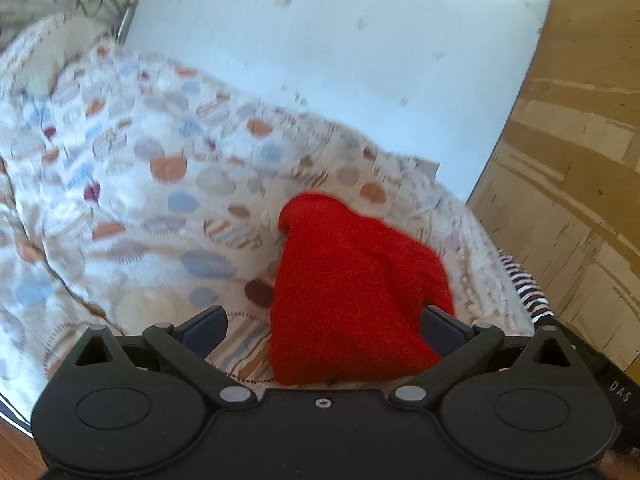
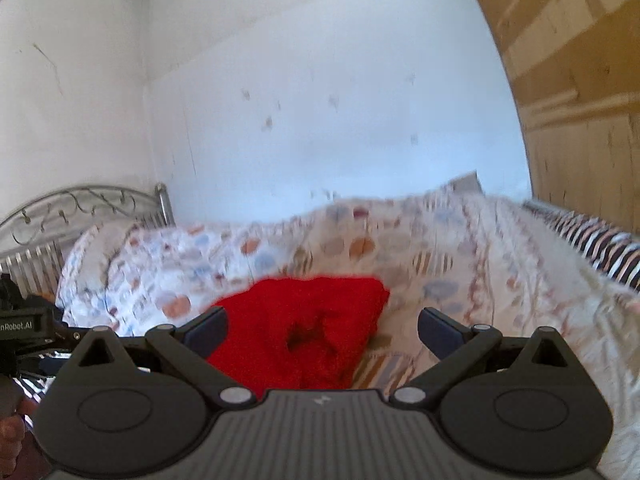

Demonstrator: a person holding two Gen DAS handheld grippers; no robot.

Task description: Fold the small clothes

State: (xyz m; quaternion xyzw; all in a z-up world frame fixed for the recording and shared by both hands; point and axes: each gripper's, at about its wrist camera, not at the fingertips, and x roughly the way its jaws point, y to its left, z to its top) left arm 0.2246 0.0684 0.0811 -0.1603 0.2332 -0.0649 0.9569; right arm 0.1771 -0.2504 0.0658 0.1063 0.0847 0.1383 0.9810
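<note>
A small red fleecy garment lies bunched in a loose heap on the patterned bedspread. My left gripper is open wide just above it; the heap sits between the fingers, nearer the right fingertip. In the right wrist view the same red garment has a dark hollow in its middle and lies toward the left fingertip of my right gripper, which is also open wide. Neither gripper pinches the cloth. The images are blurred by motion.
A black-and-white striped cloth lies at the bed's right edge by a wooden wardrobe. A metal headboard stands at the far left against a white wall. The other gripper's body and a hand show at left.
</note>
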